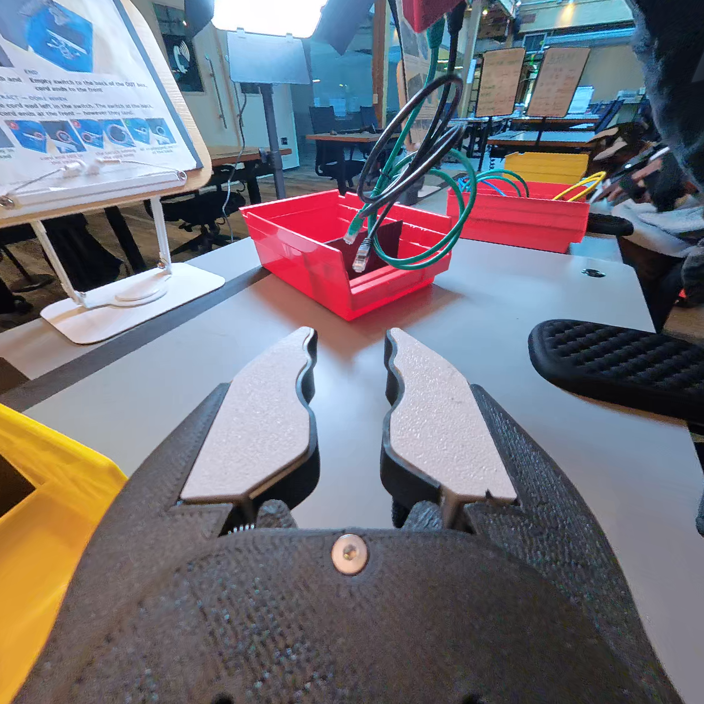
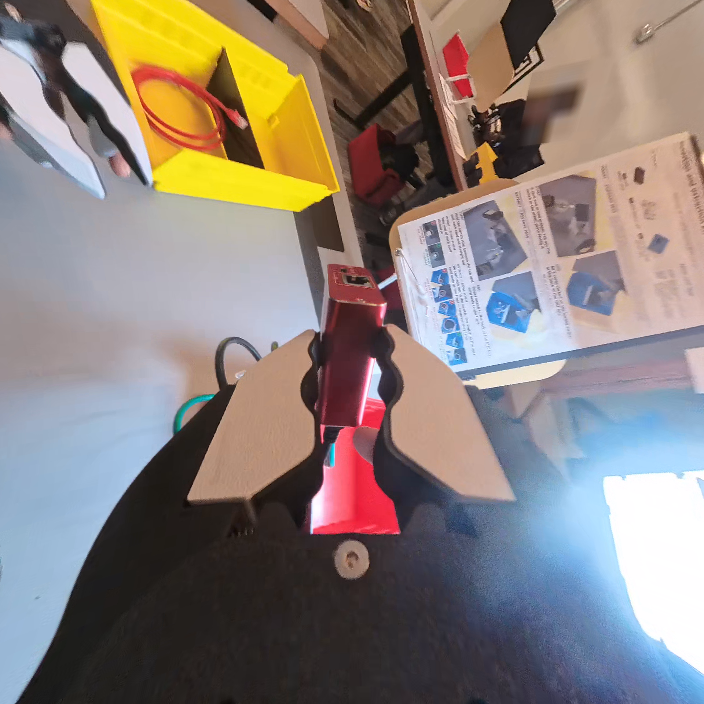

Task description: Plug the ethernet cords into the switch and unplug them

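Observation:
My right gripper (image 2: 348, 343) is shut on a red metal switch (image 2: 348, 354) and holds it up in the air. A green cord (image 1: 453, 228) and a black cord (image 1: 411, 160) hang coiled from the switch (image 1: 430, 13) at the top of the left wrist view. Their free clear plugs (image 1: 360, 255) dangle over an empty red bin (image 1: 343, 255) with a dark divider. The cords also show below the switch in the right wrist view (image 2: 329, 445). My left gripper (image 1: 350, 343) is open and empty, low over the grey table (image 1: 457, 400), in front of the red bin.
A yellow bin (image 2: 244, 179) holds a coiled red cord (image 2: 179, 110); its corner shows at my left (image 1: 45, 514). An instruction sheet on a white stand (image 1: 114, 297) is at the left. A second red bin (image 1: 522, 221) with cords sits behind. A black armrest (image 1: 617, 365) juts in at the right. About 25 cm separates my left fingertips from my right.

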Available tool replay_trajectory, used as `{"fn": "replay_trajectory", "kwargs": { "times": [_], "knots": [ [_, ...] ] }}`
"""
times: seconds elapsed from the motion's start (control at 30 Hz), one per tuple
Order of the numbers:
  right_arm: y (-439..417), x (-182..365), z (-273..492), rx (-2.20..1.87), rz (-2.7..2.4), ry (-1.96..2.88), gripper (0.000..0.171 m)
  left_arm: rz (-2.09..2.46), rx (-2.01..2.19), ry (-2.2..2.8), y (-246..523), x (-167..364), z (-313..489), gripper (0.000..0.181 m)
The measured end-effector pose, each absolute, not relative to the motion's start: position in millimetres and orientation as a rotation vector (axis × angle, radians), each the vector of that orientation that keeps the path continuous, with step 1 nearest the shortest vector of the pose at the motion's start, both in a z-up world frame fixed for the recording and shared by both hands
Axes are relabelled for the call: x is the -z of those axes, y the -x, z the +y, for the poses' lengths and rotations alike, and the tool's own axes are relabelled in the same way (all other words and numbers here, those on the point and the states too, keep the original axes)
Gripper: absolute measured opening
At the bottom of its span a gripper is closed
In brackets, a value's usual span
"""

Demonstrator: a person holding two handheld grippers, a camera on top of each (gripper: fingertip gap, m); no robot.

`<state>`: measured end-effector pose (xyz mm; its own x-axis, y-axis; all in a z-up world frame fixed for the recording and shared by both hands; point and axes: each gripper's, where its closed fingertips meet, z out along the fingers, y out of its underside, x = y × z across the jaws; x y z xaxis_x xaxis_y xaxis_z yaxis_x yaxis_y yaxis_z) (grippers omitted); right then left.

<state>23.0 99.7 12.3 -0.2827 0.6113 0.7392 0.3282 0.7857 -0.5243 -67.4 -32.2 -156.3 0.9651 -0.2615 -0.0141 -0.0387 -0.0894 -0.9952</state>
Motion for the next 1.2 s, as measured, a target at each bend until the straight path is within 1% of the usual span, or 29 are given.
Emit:
{"fn": "replay_trajectory", "kwargs": {
  "times": [0.1,0.2,0.3,0.33,0.37,0.4,0.43,0.5,0.57,0.7,0.77,0.83,0.97,1.0,1.03,1.1,1.2],
  "knots": [
    [-19.3,8.8,81.6,-0.258,-1.952,0.638,0.027,0.276,0.091,1.608,62.4,134.5,-27.2,0.036],
    [-7.8,43.1,58.4,-0.222,-2.042,0.587,0.027,0.404,-0.037,1.577,45.4,102.9,-16.3,0.038],
    [6.2,72.5,32.1,-0.259,-2.107,0.554,0.027,0.539,-0.155,1.607,30.0,92.3,3.0,0.05],
    [11.2,80.4,26.4,-0.249,-2.118,0.542,0.027,0.59,-0.209,1.612,27.1,93.8,9.6,0.051],
    [15.9,87.4,19.7,-0.255,-2.129,0.529,0.027,0.634,-0.268,1.605,25.6,96.3,15.8,0.049],
    [20.1,93.8,13.1,-0.269,-2.141,0.517,0.027,0.665,-0.331,1.593,26.1,99.8,20.9,0.039],
    [23.8,99.3,13.9,-0.228,-2.144,0.512,0.027,0.702,-0.38,1.591,27.7,106.8,23.8,0.036],
    [29.3,106.3,13.6,-0.208,-2.134,0.476,0.027,0.701,-0.38,1.559,33.1,115.1,24.8,0.034],
    [32.6,103.7,8.2,-0.314,-2.079,0.487,0.029,0.683,-0.262,1.503,36.2,116.8,17.2,0.032],
    [20.8,83.7,9.2,-0.644,-1.92,0.621,0.05,0.613,-0.071,1.419,48.1,111.4,-2.4,0.029],
    [12.7,84.6,16.6,-0.749,-1.827,0.682,0.055,0.569,0.012,1.389,52.4,106.9,-8.4,0.028],
    [6.9,92.2,21.2,-0.825,-1.744,0.747,0.056,0.511,0.102,1.365,55.7,102.3,-10.6,0.028],
    [8.9,113.9,6.7,-1.034,-1.669,0.9,0.051,0.405,0.287,1.301,57.2,93.2,-11.1,0.027],
    [12.1,115.3,3.3,-1.138,-1.614,0.971,0.045,0.371,0.328,1.279,58.0,89.3,-11.4,0.027],
    [14.8,117.2,-3.1,-1.28,-1.559,1.049,0.044,0.335,0.361,1.251,59.5,84.3,-12.3,0.027],
    [20.5,125.4,-16.5,-1.552,-1.438,1.195,0.046,0.276,0.411,1.2,62.1,74.5,-16.0,0.026],
    [31.0,145.6,-38.2,-1.785,-1.316,1.356,0.055,0.244,0.445,1.155,59.4,65.6,-21.0,0.027]
  ]
}}
